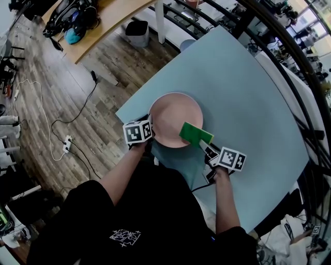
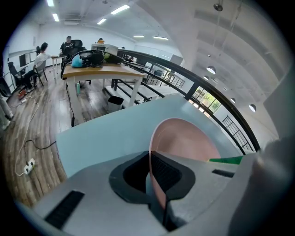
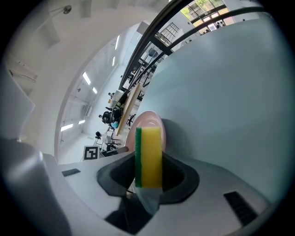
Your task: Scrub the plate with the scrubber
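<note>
The pink plate (image 1: pixel 173 116) sits on the pale blue worktop (image 1: pixel 248 98), near its front edge. The left gripper (image 1: pixel 150 130) has its fingers closed on the plate's left rim. The right gripper (image 1: pixel 206 147) has its fingers clamped on the scrubber (image 1: pixel 195 133), green face on yellow sponge, held at the plate's near right rim; I cannot tell whether the two touch. Around them lies a wood-plank floor (image 1: pixel 77 67) with a power strip (image 1: pixel 66 145), a bin (image 1: pixel 137 33) and a wooden worktop (image 1: pixel 111 15) carrying bags (image 1: pixel 72 18). A dark railing (image 2: pixel 184 75) curves behind, under ceiling lights (image 2: pixel 120 9).
</note>
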